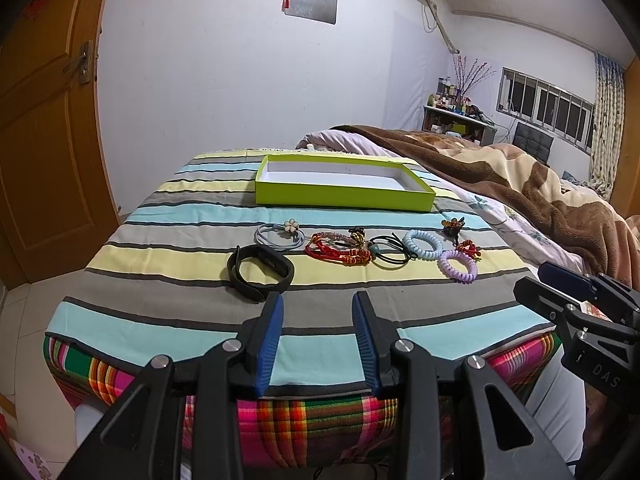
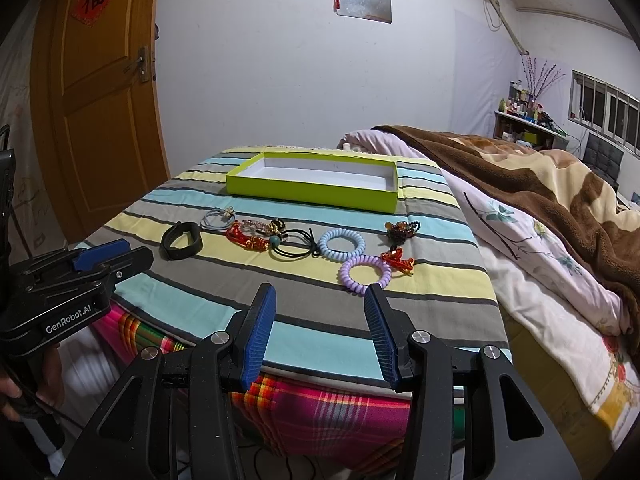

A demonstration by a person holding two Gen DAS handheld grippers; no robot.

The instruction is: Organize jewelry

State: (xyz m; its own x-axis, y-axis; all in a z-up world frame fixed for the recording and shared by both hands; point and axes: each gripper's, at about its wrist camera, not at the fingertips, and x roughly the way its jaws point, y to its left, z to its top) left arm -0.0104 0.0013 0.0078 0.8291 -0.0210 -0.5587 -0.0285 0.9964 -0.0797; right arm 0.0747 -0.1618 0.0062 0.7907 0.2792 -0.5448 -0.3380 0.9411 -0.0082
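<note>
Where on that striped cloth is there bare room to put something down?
Free: inside the green box, the strip between box and jewelry row, and the near stripes before the black band. Crowded: the row from band to purple coil tie.

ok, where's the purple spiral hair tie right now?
The purple spiral hair tie lies on the striped cloth just ahead of the right gripper, touching the blue spiral tie behind it, red knotted charm at its right.

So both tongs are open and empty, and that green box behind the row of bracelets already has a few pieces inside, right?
Not quite. The green box is empty: the right wrist view shows only its bare white floor. The rest holds: the left tongs and right tongs are open and empty, and the bracelets lie in front of the box.
</note>
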